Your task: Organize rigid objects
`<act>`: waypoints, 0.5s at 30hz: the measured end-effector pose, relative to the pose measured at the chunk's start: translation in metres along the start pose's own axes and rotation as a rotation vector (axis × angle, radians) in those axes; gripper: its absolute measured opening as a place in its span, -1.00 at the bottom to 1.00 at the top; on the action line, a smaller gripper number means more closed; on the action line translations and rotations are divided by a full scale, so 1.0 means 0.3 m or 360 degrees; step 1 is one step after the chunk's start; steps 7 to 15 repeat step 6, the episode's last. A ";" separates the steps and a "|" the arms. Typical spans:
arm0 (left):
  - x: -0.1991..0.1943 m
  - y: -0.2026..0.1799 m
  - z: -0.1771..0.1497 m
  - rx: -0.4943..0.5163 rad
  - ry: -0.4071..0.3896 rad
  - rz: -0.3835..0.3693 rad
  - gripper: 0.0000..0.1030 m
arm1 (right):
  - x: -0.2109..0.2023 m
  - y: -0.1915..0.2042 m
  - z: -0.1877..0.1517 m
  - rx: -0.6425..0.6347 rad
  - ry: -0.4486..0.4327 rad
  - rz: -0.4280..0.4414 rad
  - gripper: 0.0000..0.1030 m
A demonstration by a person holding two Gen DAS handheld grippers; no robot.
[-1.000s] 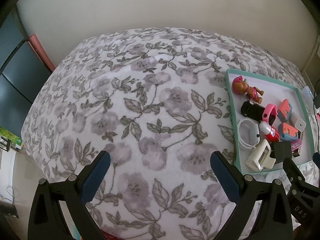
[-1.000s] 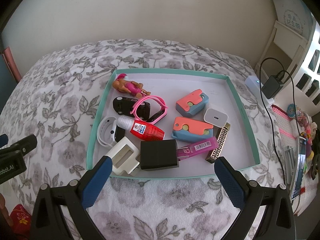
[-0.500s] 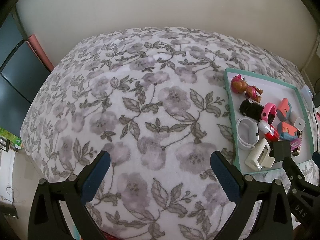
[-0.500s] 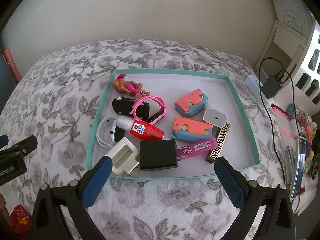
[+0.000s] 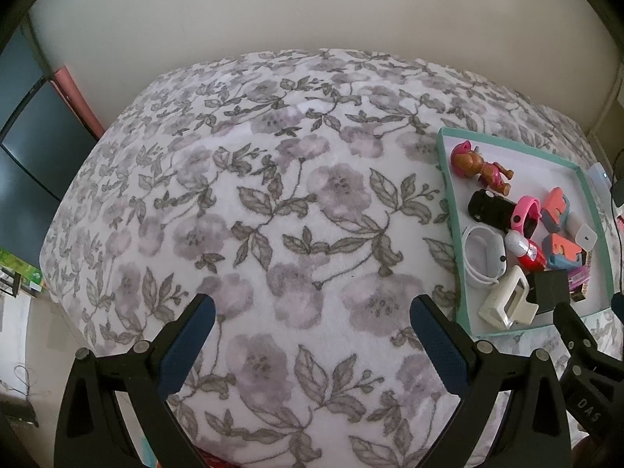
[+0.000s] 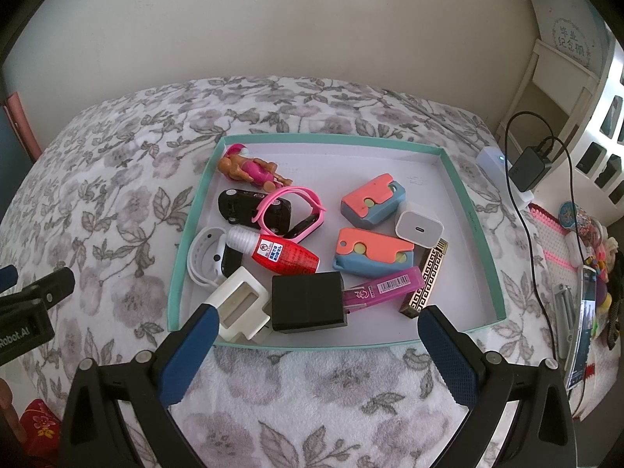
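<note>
Plush floral blanket (image 6: 117, 202) — rigid teal-rimmed tray (image 6: 464, 202) of hard plastic trinkets.

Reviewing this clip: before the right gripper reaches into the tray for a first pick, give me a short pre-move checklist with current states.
1. Right gripper open and holding nothing: ok.
2. Left gripper open, over bare floral blanket: ok.
3. Right gripper lined up with tray near edge: ok.
4. Black box free for a clean pick: not ok, white holder and purple tube crowd it.
5. Sorting destination visible: cannot tell.
6. Charger cable clear of tray: ok.
</note>
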State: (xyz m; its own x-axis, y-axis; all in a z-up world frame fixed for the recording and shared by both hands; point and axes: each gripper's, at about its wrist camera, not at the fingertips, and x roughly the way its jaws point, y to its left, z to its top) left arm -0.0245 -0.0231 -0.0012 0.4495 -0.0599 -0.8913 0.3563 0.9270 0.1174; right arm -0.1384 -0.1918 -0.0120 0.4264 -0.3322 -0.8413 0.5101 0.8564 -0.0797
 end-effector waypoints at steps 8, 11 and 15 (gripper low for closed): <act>-0.017 -0.002 0.000 0.0013 -0.0045 -0.0022 0.94 | 0.002 -0.003 -0.001 -0.0002 0.0003 0.0001 1.00; -0.017 -0.002 0.000 0.0013 -0.0045 -0.0022 0.94 | 0.002 -0.003 -0.001 -0.0002 0.0003 0.0001 1.00; -0.017 -0.002 0.000 0.0013 -0.0045 -0.0022 0.94 | 0.002 -0.003 -0.001 -0.0002 0.0003 0.0001 1.00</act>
